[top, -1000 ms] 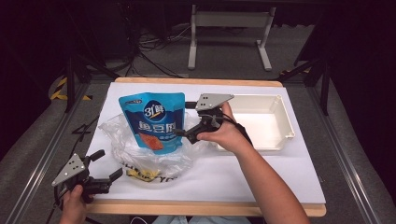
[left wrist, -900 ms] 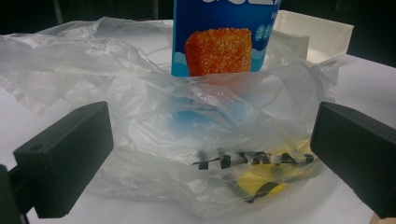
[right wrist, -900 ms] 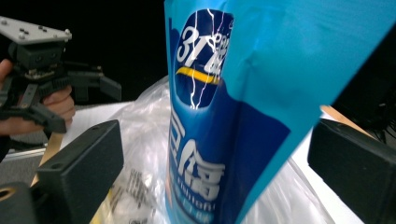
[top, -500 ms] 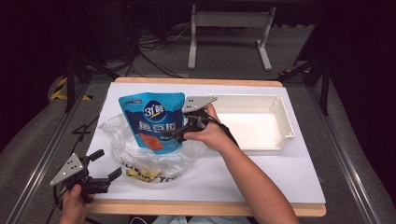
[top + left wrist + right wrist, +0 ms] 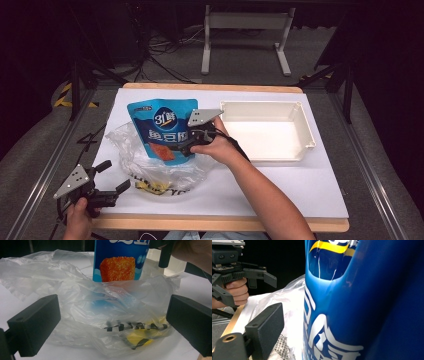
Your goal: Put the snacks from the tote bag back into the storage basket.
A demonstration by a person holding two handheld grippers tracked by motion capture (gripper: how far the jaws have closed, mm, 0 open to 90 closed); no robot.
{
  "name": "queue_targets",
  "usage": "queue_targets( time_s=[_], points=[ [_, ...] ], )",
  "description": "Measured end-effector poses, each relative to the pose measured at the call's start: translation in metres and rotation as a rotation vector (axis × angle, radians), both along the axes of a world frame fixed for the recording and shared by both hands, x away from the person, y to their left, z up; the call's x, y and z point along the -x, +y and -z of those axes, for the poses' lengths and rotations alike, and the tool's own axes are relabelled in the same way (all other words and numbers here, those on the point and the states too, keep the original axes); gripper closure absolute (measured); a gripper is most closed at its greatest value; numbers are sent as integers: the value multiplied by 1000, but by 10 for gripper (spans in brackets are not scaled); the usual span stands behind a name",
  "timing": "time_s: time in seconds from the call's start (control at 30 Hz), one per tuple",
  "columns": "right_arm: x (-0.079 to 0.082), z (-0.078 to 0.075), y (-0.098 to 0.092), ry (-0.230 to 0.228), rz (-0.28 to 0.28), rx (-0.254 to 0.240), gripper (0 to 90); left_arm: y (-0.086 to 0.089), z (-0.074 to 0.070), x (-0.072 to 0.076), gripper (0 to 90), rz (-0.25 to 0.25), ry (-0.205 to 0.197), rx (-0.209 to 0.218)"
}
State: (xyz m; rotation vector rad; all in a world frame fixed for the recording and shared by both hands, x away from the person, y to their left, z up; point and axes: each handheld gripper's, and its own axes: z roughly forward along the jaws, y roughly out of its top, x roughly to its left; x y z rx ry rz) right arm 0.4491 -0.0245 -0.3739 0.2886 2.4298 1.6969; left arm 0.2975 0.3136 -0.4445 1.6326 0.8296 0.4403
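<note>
The blue snack pouch stands near the centre of the high view, its lower end sunk in the mouth of the clear plastic bag and its long axis running up the frame, from the bag toward the far edge of the tabletop. The right gripper sits against the pouch's right edge, about halfway up. Its jaws have just been closing with the pouch between them, but in the right gripper view the one jaw in sight stands apart from the blue film, so I cannot tell whether the pads press on it yet.

The left gripper waits at the lower left of the high view, at the near corner of the tabletop, its jaws spread wide with nothing between them. In the left gripper view the bag lies straight ahead, the pouch rising out of it behind.

The move to come turns on that upright axis: as I judge it, the pouch must travel along its own length, down into the bag. The right hand is plainly the nearer. The white tray lies to the right, well apart.
</note>
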Motion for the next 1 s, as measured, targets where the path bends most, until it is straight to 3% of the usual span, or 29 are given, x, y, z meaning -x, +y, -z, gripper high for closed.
queue_targets(
  time_s=[0.2,0.3,0.37,0.43,0.7,1.0],
  points=[
    [0,4,1,-49,30,35,160,1,0,0,3,-3,2,4],
    [-1,8,2,-50,38,57,181,2,0,0,3,-3,10,2],
    [-2,11,4,-62,60,113,253,2,0,0,3,-3,10,5],
    [-1,14,5,-39,29,150,377,1,1,0,3,-5,8,10],
    [-2,14,5,-39,-13,170,500,2,0,0,3,-4,12,5],
    [-2,15,3,-33,-5,158,515,2,0,0,3,-5,12,5]
  ],
)
